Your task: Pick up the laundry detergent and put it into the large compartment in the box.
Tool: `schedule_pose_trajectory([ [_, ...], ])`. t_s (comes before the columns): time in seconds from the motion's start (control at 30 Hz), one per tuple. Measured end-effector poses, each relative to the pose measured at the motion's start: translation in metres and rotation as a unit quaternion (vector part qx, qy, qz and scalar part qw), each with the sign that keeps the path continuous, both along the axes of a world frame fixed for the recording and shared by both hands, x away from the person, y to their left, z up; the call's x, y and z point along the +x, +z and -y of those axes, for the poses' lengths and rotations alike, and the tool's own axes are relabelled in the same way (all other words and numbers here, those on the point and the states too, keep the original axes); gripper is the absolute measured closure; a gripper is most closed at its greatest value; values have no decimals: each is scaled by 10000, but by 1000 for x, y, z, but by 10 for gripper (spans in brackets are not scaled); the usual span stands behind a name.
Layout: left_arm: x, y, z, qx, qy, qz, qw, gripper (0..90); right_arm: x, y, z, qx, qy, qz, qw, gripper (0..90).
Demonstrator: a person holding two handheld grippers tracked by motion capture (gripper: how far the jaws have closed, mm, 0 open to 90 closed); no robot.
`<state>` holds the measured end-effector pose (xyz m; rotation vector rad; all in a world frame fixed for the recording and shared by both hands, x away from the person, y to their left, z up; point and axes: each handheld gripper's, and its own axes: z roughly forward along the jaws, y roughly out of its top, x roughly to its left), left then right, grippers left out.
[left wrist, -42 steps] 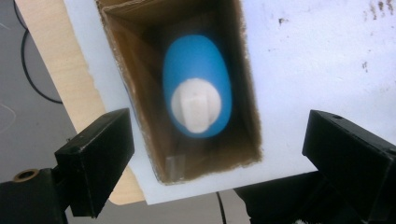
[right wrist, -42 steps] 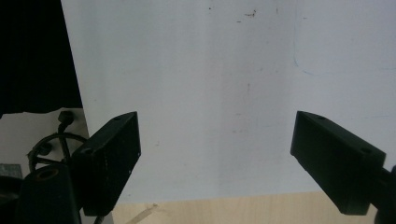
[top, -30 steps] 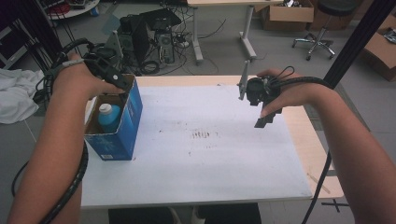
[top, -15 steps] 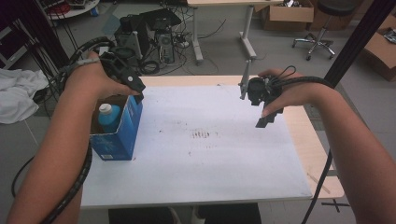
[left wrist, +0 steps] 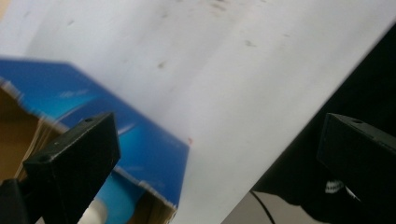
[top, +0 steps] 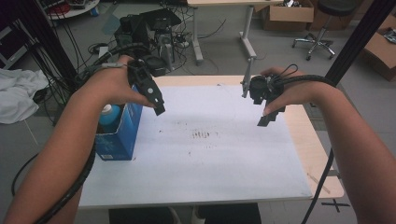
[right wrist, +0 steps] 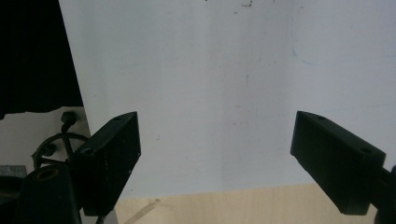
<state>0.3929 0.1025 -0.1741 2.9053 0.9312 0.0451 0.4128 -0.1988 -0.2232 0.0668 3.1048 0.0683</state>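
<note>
The left gripper (top: 158, 105) hangs above the white table sheet (top: 205, 158), just inboard of the table's left edge. Its jaws are released and stand wide, having just been opening, with nothing between them. In the left gripper view the left-hand jaw overlaps the blue box (left wrist: 140, 154), while the other jaw lies over the dark gap past the sheet's edge.

The blue box (top: 119, 135) stands upright at the left edge of the table (top: 308, 140), roughly midway between the near and far corners. Its top is open and faces up, and its long axis runs from the near edge toward the far edge. Inside it stands a blue bottle (top: 110, 116) with a white cap (top: 107, 108). The bottle's long axis is vertical and the cap points up. The left hand (top: 109, 86) hovers over the far end of the box.

The right gripper (top: 268, 116) is held above the sheet near the far right corner of the table, well apart from the box. Its jaws are released and wide apart, with nothing between them. In the right gripper view they frame bare sheet (right wrist: 210, 93) and a strip of wooden table edge (right wrist: 224, 205).
</note>
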Motion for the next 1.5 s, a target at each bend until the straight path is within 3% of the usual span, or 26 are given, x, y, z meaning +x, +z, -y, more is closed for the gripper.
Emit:
schedule_pose_trajectory([
  [0.13,-7,-5,17,-11,-648,23,9979,1,1,0,0,-31,-28,-17,10000,160],
  [0.17,-10,-7,25,-41,-903,-5,9959,1,1,0,0,-38,-24,-17,10000,160],
  [0.23,-12,-9,30,-24,-1103,-24,9939,1,1,0,0,-41,-19,-16,10000,160],
  [0.3,-15,-12,35,26,-1392,-17,9903,1,1,0,0,-66,-51,-31,10000,160],
  [0.4,-19,-16,40,11,-1655,-23,9862,1,1,0,0,-83,-49,-38,9999,160],
  [0.47,-20,-18,41,16,-1719,-55,9851,1,0,-1,0,-74,-42,-39,10000,160],
  [0.53,-23,-24,45,73,-1917,-76,9814,1,-3,-2,-2,-122,-15,-45,9999,160],
  [0.73,-29,-32,51,175,-2085,-132,9778,1,-6,-3,-3,-123,-20,-41,9999,160],
  [1.03,-30,-38,57,174,-2430,-115,9698,1,-7,-5,-6,-141,14,-54,9999,160],
  [1.27,-27,-43,60,179,-2447,-157,9693,0,-6,-8,-6,-144,15,-64,9999,161],
  [1.5,-25,-45,58,161,-2398,-178,9705,1,-4,-9,-7,-144,16,-81,9999,161],
])
